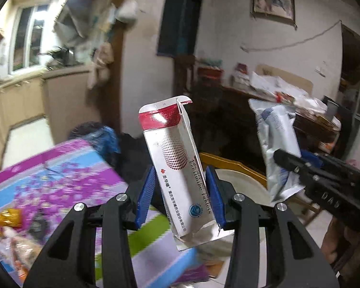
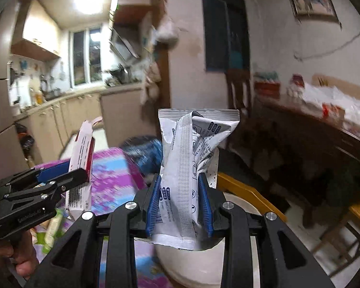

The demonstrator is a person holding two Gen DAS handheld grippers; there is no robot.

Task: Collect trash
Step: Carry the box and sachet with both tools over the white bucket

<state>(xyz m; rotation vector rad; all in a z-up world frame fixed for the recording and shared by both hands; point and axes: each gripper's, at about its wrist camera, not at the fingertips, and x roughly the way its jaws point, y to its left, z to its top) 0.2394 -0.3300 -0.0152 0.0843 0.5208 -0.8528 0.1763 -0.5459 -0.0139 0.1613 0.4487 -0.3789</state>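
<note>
We note the table with the purple, blue and green patterned cloth (image 1: 60,165) below both grippers. Left gripper (image 1: 181,193): fingers clamped on the white-and-red cardboard tablet box (image 1: 172,158), held upright. Right gripper (image 2: 180,202): fingers pinching the crumpled white printed plastic pouch (image 2: 192,153) aloft.

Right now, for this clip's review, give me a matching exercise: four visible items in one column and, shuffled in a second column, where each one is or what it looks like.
Items:
1. tablet box
2. foil packet
3. tablecloth
4. framed picture

Descriptions:
A. hangs high on the wall
B. purple, blue and green pattern, spread below the tools
C. white with a red band, top flap open, clamped in the left tool
D. silvery, crumpled, blue print, clamped in the right tool

Pairs: 1-C, 2-D, 3-B, 4-A
</note>
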